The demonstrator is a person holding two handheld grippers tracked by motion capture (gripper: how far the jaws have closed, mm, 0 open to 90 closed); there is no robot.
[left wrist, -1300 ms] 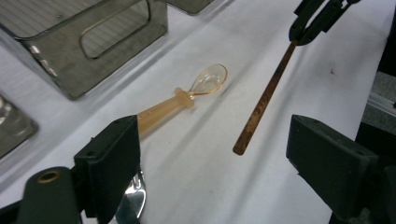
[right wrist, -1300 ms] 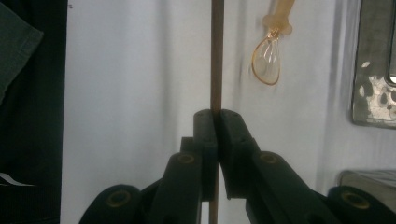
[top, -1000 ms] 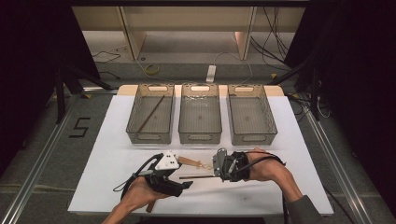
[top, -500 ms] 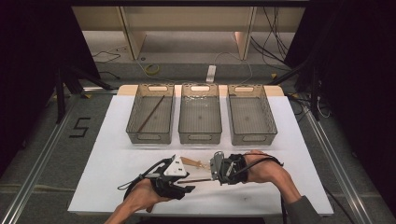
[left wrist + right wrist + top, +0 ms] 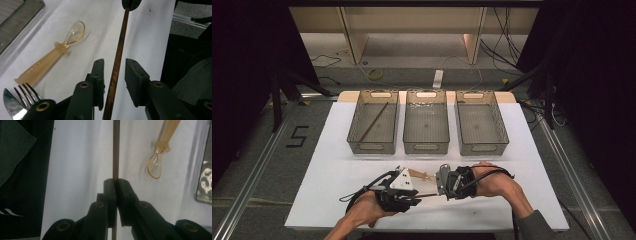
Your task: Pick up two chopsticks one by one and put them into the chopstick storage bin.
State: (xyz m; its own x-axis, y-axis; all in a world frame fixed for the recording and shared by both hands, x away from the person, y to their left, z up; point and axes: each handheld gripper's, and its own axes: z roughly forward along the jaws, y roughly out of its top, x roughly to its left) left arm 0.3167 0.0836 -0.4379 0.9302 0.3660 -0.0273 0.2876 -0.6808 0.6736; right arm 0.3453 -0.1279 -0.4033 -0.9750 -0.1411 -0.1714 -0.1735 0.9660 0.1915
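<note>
The chopstick (image 5: 119,50) hangs level just above the white sheet (image 5: 332,150), spanning the gap between the two grippers near the table's front edge. The right gripper (image 5: 115,185) is clamped tight on one end of it. The left gripper (image 5: 114,72) straddles the other end: its jaws have just been closing, the stick runs between them, one pad at or nearly at it, the other clearly off.

An amber spoon (image 5: 53,53) lies on the sheet just beside the stick, toward the bins. A fork (image 5: 23,93) and a serrated knife (image 5: 10,106) lie at the left gripper's side. Three mesh bins (image 5: 427,127) stand farther back; the left one holds another chopstick (image 5: 373,122).

Both hands lie low, grippers pointing at each other.
</note>
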